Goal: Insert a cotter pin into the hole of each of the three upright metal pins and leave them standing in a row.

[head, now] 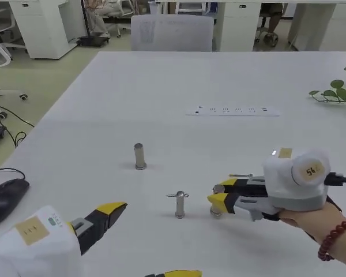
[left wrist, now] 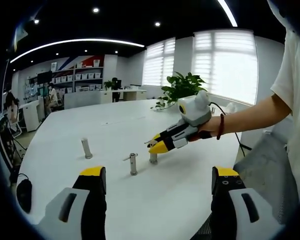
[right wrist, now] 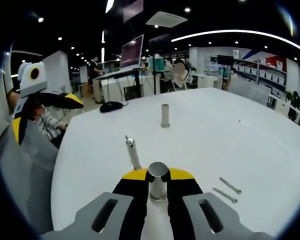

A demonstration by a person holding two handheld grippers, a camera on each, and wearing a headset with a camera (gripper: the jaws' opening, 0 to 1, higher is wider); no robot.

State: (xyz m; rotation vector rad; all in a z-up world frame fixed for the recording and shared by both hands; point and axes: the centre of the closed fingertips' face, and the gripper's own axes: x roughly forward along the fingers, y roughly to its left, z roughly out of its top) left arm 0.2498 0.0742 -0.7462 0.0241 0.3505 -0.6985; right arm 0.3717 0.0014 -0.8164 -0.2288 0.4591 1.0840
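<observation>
On the white counter (head: 161,98), my right gripper (head: 218,193) was pinched on the rightmost metal pin (right wrist: 158,181). My left gripper (left wrist: 158,175) hung spread above the near edge. The middle pin (head: 180,208) carried a cotter pin (head: 174,195) through its hole. The far pin (head: 139,156) stood upright, apart. Two loose cotter pins (right wrist: 229,186) lay beside my right gripper.

Shiny metal pin (right wrist: 158,181), smooth plastic jaws, matt white table (right wrist: 215,135)
</observation>
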